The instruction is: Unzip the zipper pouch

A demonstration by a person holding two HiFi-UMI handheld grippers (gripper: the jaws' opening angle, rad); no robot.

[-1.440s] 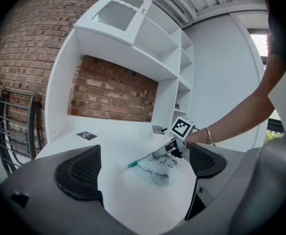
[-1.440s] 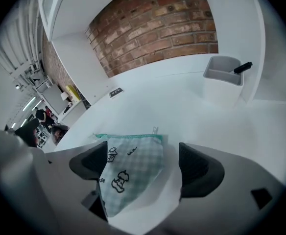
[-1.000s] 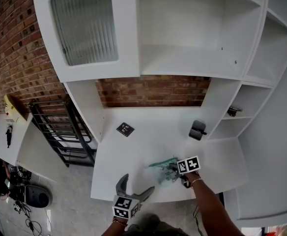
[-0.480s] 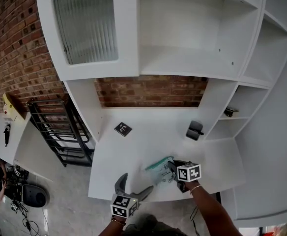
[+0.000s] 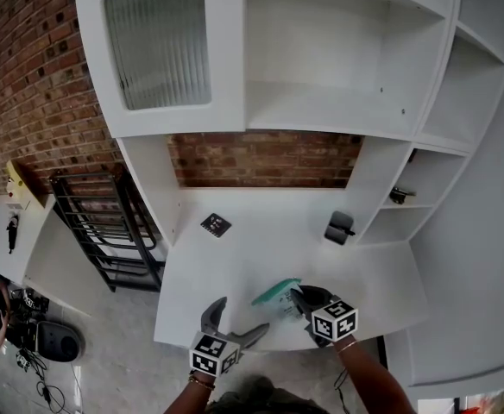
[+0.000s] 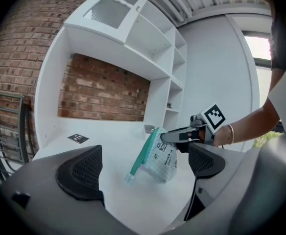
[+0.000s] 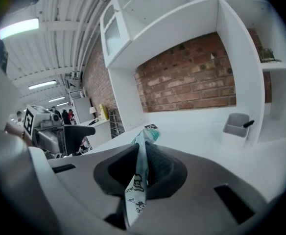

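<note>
My right gripper (image 5: 300, 298) has just closed its fingers on the pouch (image 6: 160, 158) and raised it off the bench (image 5: 235, 270). The left gripper (image 5: 233, 324) waits near with fingers wide, so I think the zipper (image 6: 143, 153) is its next target.

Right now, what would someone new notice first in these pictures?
The teal-edged zipper pouch, dangling near the front of the white desk from the right gripper, whose jaws have just closed on its edge. Beside it the left gripper hovers with jaws wide apart, empty. Behind, a red brick wall fills the back of the hutch.
</note>
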